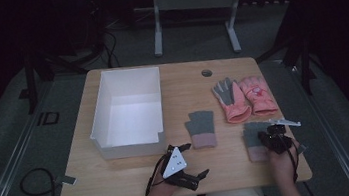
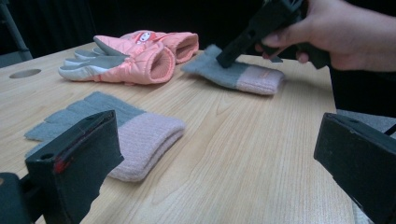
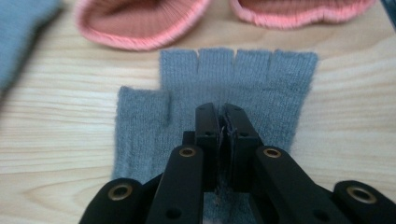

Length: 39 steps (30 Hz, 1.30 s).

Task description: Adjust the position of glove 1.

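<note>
In the right gripper view, the right hand-held gripper (image 3: 223, 122) covers the lower middle of the grey glove (image 3: 243, 79), whose pink cuff is hidden. The two pink gloves (image 3: 140, 28) are cut off by the frame's top edge. At upper left, another grey glove (image 3: 21, 32) is blurred and cropped.

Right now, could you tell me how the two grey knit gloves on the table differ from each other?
The right-hand grey glove is pinched by the right gripper, whose jaws are shut on its knit; the middle grey glove lies untouched, with the left gripper open and apart from it. The right-hand glove lies just below the pink gloves; the middle one lies nearer the white box. Both are grey with pale pink cuffs, lying flat.
</note>
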Motion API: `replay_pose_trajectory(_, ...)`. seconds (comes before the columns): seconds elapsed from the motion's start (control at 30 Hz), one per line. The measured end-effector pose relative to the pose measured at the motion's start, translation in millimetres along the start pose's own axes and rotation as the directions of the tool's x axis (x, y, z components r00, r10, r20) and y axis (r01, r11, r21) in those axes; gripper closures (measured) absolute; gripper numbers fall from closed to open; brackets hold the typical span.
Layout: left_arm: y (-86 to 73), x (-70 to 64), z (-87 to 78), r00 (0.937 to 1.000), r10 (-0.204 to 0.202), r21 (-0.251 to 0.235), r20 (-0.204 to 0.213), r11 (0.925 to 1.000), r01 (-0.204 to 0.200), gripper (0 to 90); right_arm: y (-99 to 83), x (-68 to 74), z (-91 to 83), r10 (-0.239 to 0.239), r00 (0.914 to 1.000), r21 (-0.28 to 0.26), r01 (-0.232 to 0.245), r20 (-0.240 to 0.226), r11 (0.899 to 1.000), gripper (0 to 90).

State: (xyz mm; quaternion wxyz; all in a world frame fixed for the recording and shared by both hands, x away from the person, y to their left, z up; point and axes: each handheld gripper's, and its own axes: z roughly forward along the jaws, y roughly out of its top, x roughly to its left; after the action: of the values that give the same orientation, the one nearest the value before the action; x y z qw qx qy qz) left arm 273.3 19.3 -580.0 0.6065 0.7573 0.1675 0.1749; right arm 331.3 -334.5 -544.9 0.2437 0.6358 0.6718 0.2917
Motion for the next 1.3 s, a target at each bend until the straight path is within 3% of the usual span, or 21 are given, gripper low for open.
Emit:
replay_pose_trajectory(0.3, 0.2, -0.3, 0.3, 1.0000, 0.004, 0.003, 0.006, 1.0000, -0.004, 0.1, -3.1, -5.6, 7.7, 0.019, 0.9998, -0.010, -0.019, 0.007, 1.000, 80.3)
replay_pose_trajectory(0.43, 0.1, -0.2, 0.2, 1.0000, 0.004, 0.002, 0.005, 1.0000, -0.004, 0.2, 1.4, -7.3, 0.0, -0.020, 0.9998, -0.014, 0.020, -0.008, 1.000, 74.6)
replay_pose_trajectory(0.6, 0.2, -0.4, 0.3, 1.0000, 0.005, 0.002, 0.004, 1.0000, -0.005, 0.2, 10.2, -11.8, -15.1, -0.126, 0.9916, -0.050, 0.124, -0.031, 0.991, 69.2)
replay_pose_trajectory(0.63, 0.2, -0.4, 0.3, 1.0000, 0.005, 0.003, 0.003, 1.0000, -0.005, 0.1, 12.2, -14.4, -17.4, -0.150, 0.9859, -0.057, 0.146, -0.075, 0.988, 67.1)
replay_pose_trajectory(0.77, 0.2, -0.4, 0.3, 1.0000, 0.003, 0.003, -0.001, 1.0000, -0.003, 0.2, 18.3, -23.8, -21.9, -0.242, 0.9535, -0.033, 0.241, -0.179, 0.970, 63.9)
replay_pose_trajectory(0.87, 0.3, -0.4, 0.6, 1.0000, 0.003, 0.005, -0.002, 1.0000, -0.003, 0.2, 16.8, -27.3, -21.7, -0.310, 0.9261, -0.004, 0.317, -0.214, 0.948, 63.7)
replay_pose_trajectory(0.93, 0.3, -0.1, 0.5, 1.0000, 0.003, 0.006, -0.002, 1.0000, -0.003, 0.2, 14.6, -30.3, -21.3, -0.309, 0.9227, 0.010, 0.320, -0.230, 0.947, 61.7)
replay_pose_trajectory(1.13, 0.2, -0.3, 0.4, 1.0000, 0.002, 0.004, -0.004, 1.0000, -0.002, 0.1, 8.0, -33.2, -16.9, -0.266, 0.9337, 0.019, 0.279, -0.239, 0.960, 60.6)
replay_pose_trajectory(1.3, 0.2, -0.7, 0.3, 1.0000, 0.006, 0.003, -0.004, 1.0000, -0.006, 0.2, 1.8, -28.5, -9.1, -0.269, 0.9366, 0.031, 0.282, -0.225, 0.959, 60.9)
